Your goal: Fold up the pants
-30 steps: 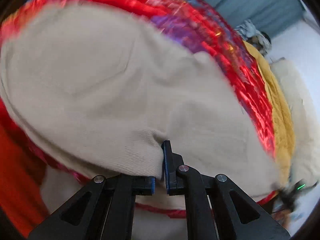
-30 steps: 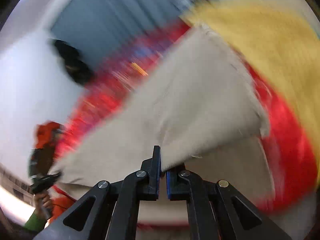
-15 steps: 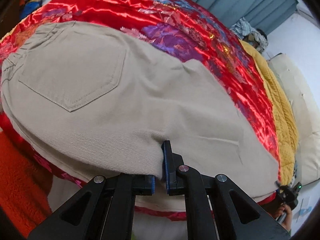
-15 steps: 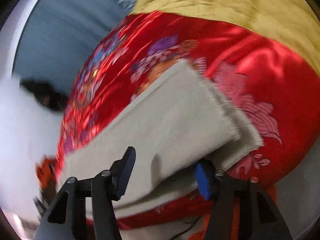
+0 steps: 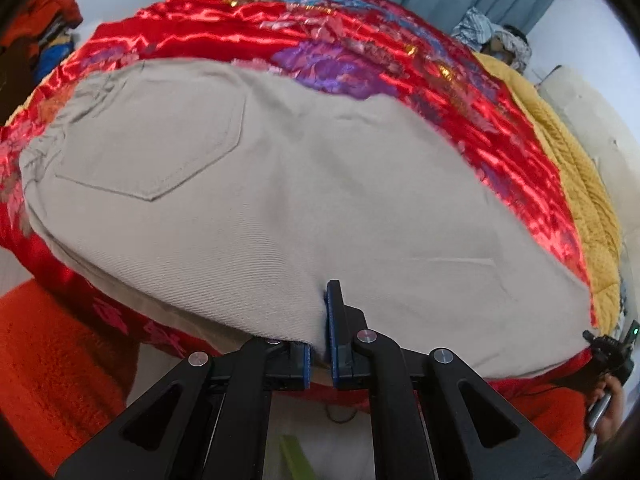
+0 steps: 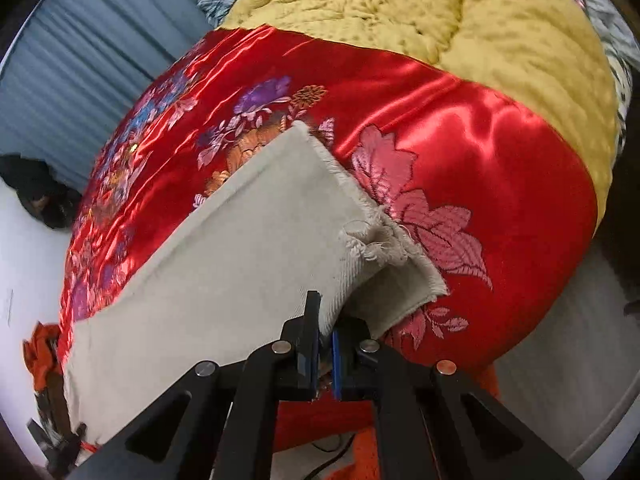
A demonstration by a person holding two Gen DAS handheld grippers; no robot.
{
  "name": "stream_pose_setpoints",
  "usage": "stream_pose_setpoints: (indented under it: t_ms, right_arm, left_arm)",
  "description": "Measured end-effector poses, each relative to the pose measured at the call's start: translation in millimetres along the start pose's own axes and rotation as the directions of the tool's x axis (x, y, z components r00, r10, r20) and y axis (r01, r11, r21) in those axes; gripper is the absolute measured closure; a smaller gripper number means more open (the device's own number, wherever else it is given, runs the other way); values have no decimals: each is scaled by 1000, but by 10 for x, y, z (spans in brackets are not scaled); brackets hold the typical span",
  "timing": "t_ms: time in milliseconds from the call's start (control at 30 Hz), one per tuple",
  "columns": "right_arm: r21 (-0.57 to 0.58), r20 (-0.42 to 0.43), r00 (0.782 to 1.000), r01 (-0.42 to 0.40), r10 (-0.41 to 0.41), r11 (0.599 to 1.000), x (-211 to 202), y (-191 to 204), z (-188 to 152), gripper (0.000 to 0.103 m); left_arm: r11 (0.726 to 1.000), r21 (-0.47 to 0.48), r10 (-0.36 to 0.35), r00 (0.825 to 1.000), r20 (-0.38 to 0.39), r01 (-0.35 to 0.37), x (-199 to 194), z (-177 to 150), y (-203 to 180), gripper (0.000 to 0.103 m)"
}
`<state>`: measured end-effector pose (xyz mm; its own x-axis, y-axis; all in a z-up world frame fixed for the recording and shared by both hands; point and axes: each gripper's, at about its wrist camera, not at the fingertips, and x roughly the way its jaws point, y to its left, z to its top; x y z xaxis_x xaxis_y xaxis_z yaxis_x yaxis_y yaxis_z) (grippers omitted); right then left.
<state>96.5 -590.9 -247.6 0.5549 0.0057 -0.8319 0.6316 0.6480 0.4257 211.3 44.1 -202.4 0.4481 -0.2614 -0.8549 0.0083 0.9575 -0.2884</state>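
Note:
Beige pants (image 5: 280, 200) lie flat on a red satin quilt (image 5: 360, 56), back pocket toward the left, legs folded one on the other. My left gripper (image 5: 320, 336) is shut on the near edge of the pants around the seat. In the right wrist view the frayed leg hems (image 6: 372, 240) lie on the quilt (image 6: 480, 152). My right gripper (image 6: 324, 344) is shut on the near edge of the top leg close to the hem, lifting it slightly off the lower leg.
A yellow knitted blanket (image 6: 460, 20) covers the bed beyond the quilt, also seen in the left view (image 5: 580, 184). Blue curtains (image 6: 80, 60) hang behind. An orange fleece (image 5: 52, 380) lies at the near left. A dark object (image 6: 36, 196) sits by the white wall.
My right gripper was shut a second ago, opened wide half a second ago, and has now shut on the pant leg near the hem. My left gripper kept its hold with little movement.

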Motion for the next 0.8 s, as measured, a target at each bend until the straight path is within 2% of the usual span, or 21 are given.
stream_pose_setpoints:
  t_ms: [100, 167, 233, 300, 333, 367, 400, 433, 467, 567, 600, 633, 700, 733, 800]
  right_arm:
    - [-19, 58, 998, -18, 19, 1000, -154, 72, 5, 99]
    - [-49, 68, 998, -1, 4, 999, -210, 119, -16, 99]
    - [-57, 28, 999, 38, -36, 998, -107, 96, -60, 98]
    - [-14, -27, 998, 48, -48, 999, 7, 12, -82, 98]
    - [-10, -24, 998, 52, -52, 999, -9, 8, -68, 96]
    - [-21, -8, 998, 64, -65, 998, -53, 26, -58, 92]
    - [-34, 14, 996, 88, -87, 996, -120, 46, -61, 79]
    - [-40, 31, 994, 107, -106, 993, -176, 48, -80, 64]
    - [-38, 45, 992, 122, -120, 992, -224, 38, -96, 57]
    - [-13, 162, 962, 225, -220, 974, -529, -29, -162, 55]
    - [-24, 212, 946, 255, -244, 967, -644, -8, -167, 55]
    - [-49, 246, 940, 257, -238, 965, -720, 44, -155, 55]
    - [-128, 265, 948, 215, -176, 968, -788, 191, -99, 55]
    - [-172, 254, 958, 178, -131, 969, -762, 277, -66, 55]
    - [-246, 179, 983, 89, -45, 965, -579, 437, 36, 55]
  left_arm:
    - [1000, 28, 10, 1000, 23, -10, -75, 49, -36, 98]
    - [997, 56, 56, 998, -16, -55, 76, 33, -42, 98]
    - [993, 76, 98, 993, -71, -93, 282, -26, -25, 97]
    - [991, 86, 110, 992, -65, -104, 257, -57, -41, 93]
    - [991, 89, 108, 992, -64, -102, 212, -61, -48, 85]
    - [989, 95, 117, 991, -70, -110, 126, -68, -48, 78]
    - [988, 98, 129, 989, -65, -122, 44, -83, -35, 65]
    - [986, 99, 140, 989, -48, -135, -47, -96, -17, 61]
    - [983, 101, 154, 988, -18, -152, -186, -118, -2, 61]
    - [973, 120, 186, 979, 84, -195, -545, -95, -48, 59]
    - [973, 128, 175, 977, 124, -190, -634, -38, -104, 54]
    - [975, 136, 158, 977, 144, -178, -660, 21, -157, 45]
    - [976, 172, 103, 979, 178, -134, -635, 149, -341, 37]
    - [973, 198, 85, 979, 187, -122, -565, 202, -442, 36]
    - [958, 265, 62, 980, 190, -112, -329, 256, -628, 35]
